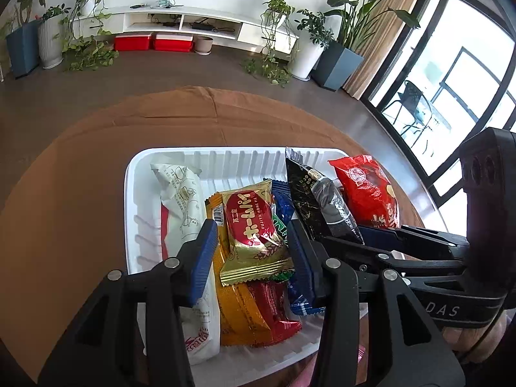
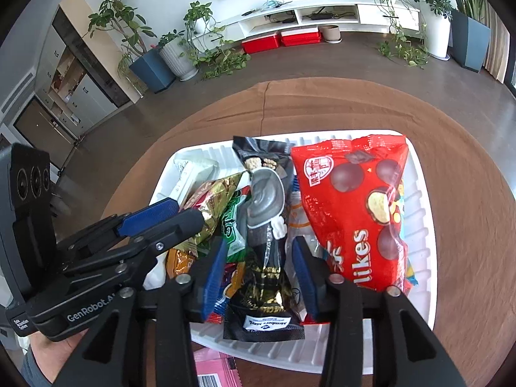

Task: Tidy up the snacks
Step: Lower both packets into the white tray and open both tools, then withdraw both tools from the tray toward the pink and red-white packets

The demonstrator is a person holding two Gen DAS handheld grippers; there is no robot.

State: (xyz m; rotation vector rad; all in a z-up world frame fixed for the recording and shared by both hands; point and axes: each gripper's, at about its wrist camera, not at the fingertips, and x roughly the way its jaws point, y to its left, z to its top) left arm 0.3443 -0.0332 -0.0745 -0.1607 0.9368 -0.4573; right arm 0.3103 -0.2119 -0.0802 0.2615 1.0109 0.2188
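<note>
Both tongs, left [image 1: 253, 251] and right [image 2: 259, 274], gape over tray [image 1: 130, 200]; lower packets half buried

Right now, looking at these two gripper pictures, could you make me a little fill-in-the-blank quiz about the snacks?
1. All the snacks lie in a ____ tray.
2. The left hand-held gripper is open around a red and ____ pie packet.
3. The right hand-held gripper is open around a ____ packet.
4. Right of that packet lies a big ____ bag marked "likes".

Missing words: white; gold; black; red
</note>
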